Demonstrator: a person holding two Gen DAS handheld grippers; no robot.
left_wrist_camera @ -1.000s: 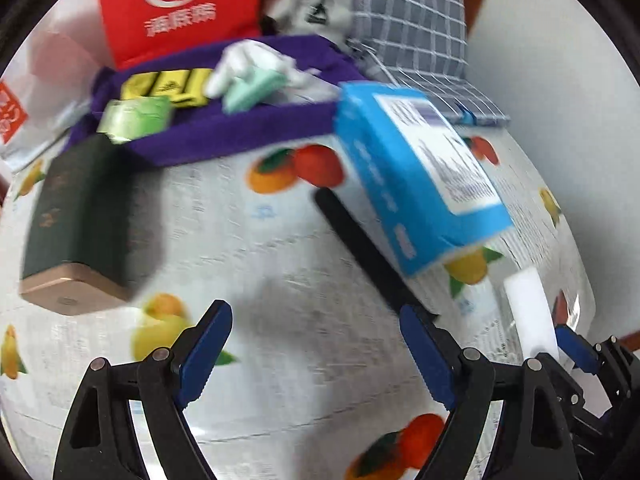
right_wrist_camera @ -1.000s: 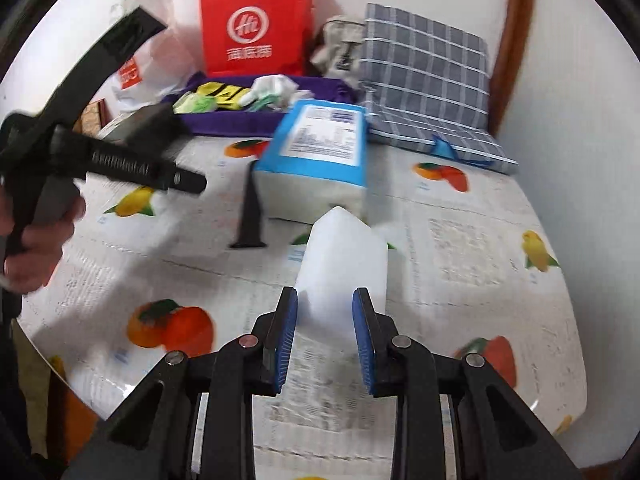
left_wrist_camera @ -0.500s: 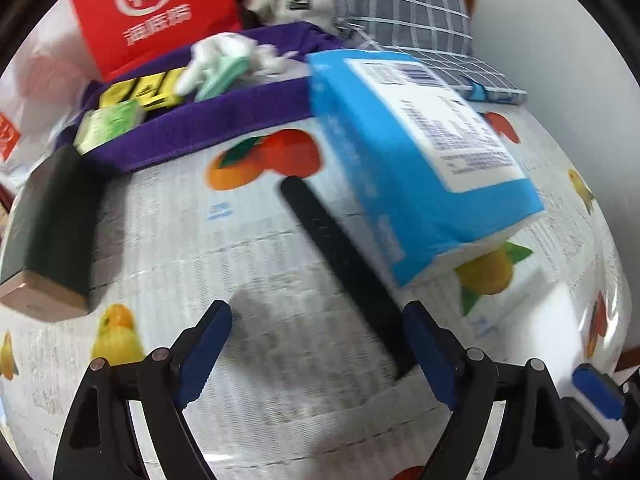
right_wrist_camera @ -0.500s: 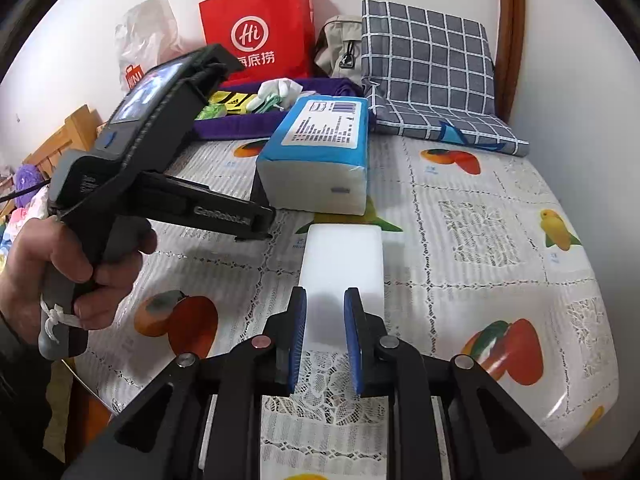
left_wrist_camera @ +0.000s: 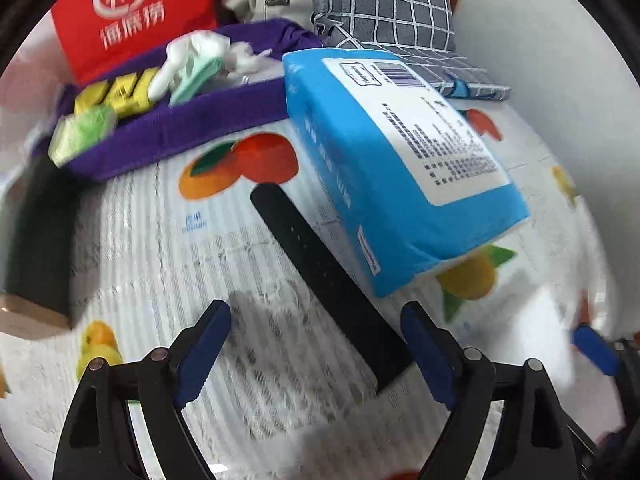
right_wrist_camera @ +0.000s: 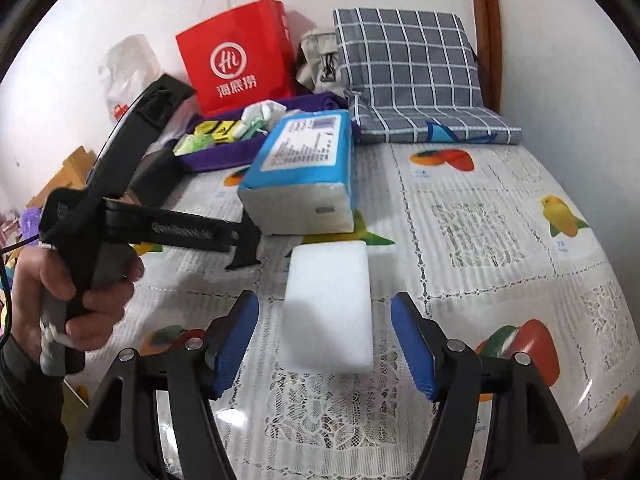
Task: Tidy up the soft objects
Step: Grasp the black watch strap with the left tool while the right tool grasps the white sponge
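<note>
Opening around a white sponge on the table, the right gripper released it; the left gripper at nine o'clock gaped empty.

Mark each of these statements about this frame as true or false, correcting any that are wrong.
1. The white sponge lies flat on the tablecloth. True.
2. The right gripper is clamped tight on the sponge. False: its jaws are opening, and the pads stand clear of the sponge on both sides.
3. The blue tissue pack lies beyond the sponge. True.
4. The left gripper holds the tissue pack. False: it is open and holds nothing.
5. The red paper bag lies flat on the table. False: it stands upright by the wall.
</note>
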